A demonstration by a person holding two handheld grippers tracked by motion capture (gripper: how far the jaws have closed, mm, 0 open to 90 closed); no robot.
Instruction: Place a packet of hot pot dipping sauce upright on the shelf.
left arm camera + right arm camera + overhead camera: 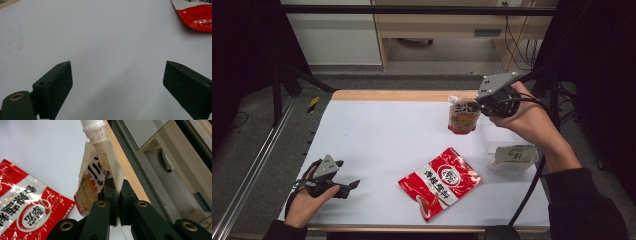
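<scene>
My right gripper (482, 106) is shut on the edge of a spouted pouch (462, 116), cream and orange with a white cap, held up over the table's far right. In the right gripper view the pouch (96, 173) hangs pinched between the gripper (118, 185) jaws. A red and white snack bag (440, 181) lies flat near the front middle of the white table (377, 135); its corner (196, 13) appears in the left gripper view. My left gripper (353, 185) rests low at the front left, open, and its gripper (117, 75) jaws have nothing between them.
A pale greenish packet (513, 157) lies at the table's right edge, under my right forearm. A wooden strip (397, 95) runs along the table's far edge. Beyond it stand wooden furniture and cables on the floor.
</scene>
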